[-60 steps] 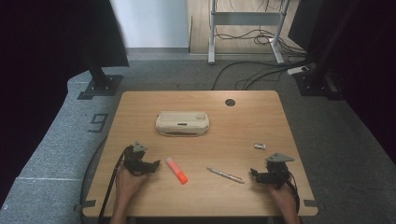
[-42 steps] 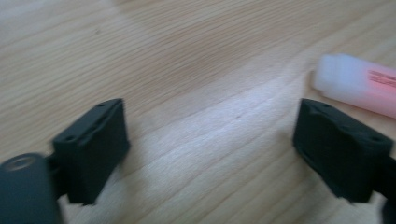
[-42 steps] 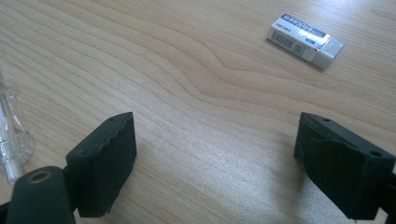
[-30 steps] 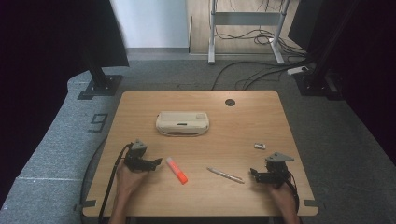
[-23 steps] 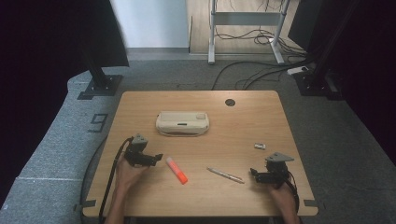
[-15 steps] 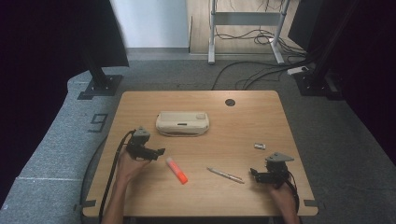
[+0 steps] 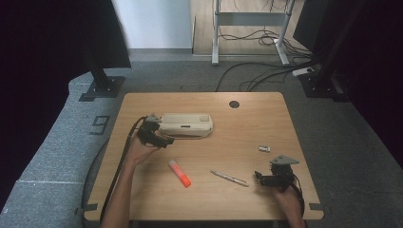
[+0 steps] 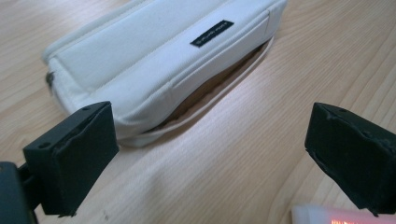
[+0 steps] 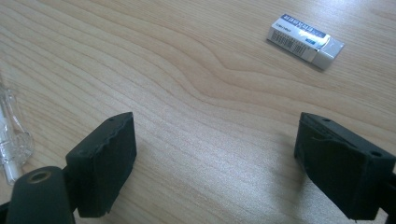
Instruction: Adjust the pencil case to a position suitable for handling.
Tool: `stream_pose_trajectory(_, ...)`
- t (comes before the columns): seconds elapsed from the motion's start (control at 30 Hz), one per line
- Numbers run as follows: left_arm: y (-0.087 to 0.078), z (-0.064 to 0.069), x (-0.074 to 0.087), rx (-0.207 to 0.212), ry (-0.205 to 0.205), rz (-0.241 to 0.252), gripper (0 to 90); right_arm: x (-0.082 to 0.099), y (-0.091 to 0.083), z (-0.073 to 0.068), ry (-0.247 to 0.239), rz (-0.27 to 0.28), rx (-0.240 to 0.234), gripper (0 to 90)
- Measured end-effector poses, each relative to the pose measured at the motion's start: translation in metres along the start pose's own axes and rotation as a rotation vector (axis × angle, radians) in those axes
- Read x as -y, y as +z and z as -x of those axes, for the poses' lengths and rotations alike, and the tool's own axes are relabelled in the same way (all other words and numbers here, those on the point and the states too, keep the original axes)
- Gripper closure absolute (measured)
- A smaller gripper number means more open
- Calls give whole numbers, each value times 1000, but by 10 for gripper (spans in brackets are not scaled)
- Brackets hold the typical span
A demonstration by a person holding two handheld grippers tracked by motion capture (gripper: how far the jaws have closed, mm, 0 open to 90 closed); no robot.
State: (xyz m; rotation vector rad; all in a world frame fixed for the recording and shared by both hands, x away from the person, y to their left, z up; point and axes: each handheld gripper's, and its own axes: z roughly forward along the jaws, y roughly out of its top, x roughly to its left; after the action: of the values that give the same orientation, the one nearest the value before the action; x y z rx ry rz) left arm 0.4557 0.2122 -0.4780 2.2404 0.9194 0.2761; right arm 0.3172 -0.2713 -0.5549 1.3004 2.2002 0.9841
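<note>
High view: left gripper [image 7: 164, 138] sits at the left end of the white pencil case [image 7: 186, 125] on the table [image 7: 247, 118], jaws spread after just opening, nothing pinched. Orange highlighter [image 7: 179, 173], pen [image 7: 229, 178] and eraser [image 7: 264, 148] lie apart nearer the person. Right gripper [image 7: 262, 177] rests near the pen, spread, empty.

Left gripper view: case [image 8: 159, 60] lies just ahead, its zipper edge facing the jaws, its near corner beside the left jaw. To grip well, likely needs to advance so both pads straddle the case end, then close squarely, avoiding the highlighter tip [image 8: 336, 215].

Right gripper view: jaws wide over bare wood, eraser [image 9: 304, 40] ahead, pen end [image 9: 11, 135] at left.
</note>
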Motion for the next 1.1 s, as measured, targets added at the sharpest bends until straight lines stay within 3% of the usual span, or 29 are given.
stream_pose_trajectory(0.2,15,-9,-17,13,16,-41,42,0,0,0,0,0,0,125)
stream_pose_trajectory(0.27,20,-12,-21,15,12,-38,47,0,0,0,-1,-1,0,125)
stream_pose_trajectory(0.37,27,-19,-22,53,-21,-12,66,0,0,0,0,0,0,125)
stream_pose_trajectory(0.47,34,-22,-23,57,-13,-32,67,0,0,0,-1,-1,0,125)
stream_pose_trajectory(0.6,44,-28,-27,86,-22,-18,75,0,0,0,-2,0,1,125)
stream_pose_trajectory(0.8,56,-33,-24,113,1,-23,75,0,0,0,-3,0,1,125)
stream_pose_trajectory(0.9,62,-28,-20,97,52,-58,83,0,0,0,-1,-1,0,125)
stream_pose_trajectory(1.1,59,-26,-15,107,36,-35,94,0,0,0,0,-1,0,125)
